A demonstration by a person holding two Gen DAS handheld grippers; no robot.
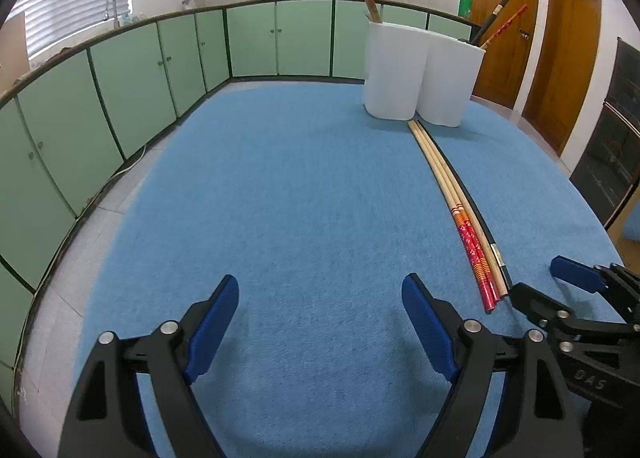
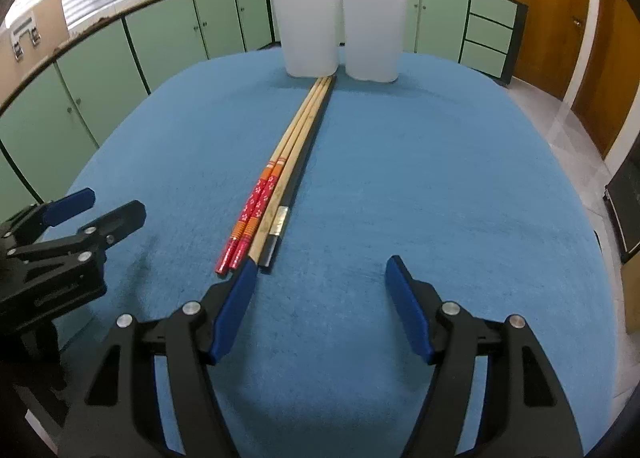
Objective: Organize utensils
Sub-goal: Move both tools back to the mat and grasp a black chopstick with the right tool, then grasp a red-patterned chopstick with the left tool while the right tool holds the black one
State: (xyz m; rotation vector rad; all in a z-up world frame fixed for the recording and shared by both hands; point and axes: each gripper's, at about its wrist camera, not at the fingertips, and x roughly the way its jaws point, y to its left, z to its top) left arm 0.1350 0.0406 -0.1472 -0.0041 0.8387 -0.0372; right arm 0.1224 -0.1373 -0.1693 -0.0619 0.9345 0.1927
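Your left gripper [image 1: 320, 322] and right gripper [image 2: 320, 298] both gape wide, empty. Chopsticks [image 2: 288, 174] lie bundled on the blue cloth [image 2: 440, 178] (tips touching the white holders [image 2: 340, 30]).

Both cameras sit low and near above the blue table [image 1: 280, 198], each looking forward along its own fingers toward the green cabinets [image 2: 168, 34]. Both views share the chopsticks [image 1: 460, 210] and the white holders [image 2: 340, 30]; the left one looks from further left.
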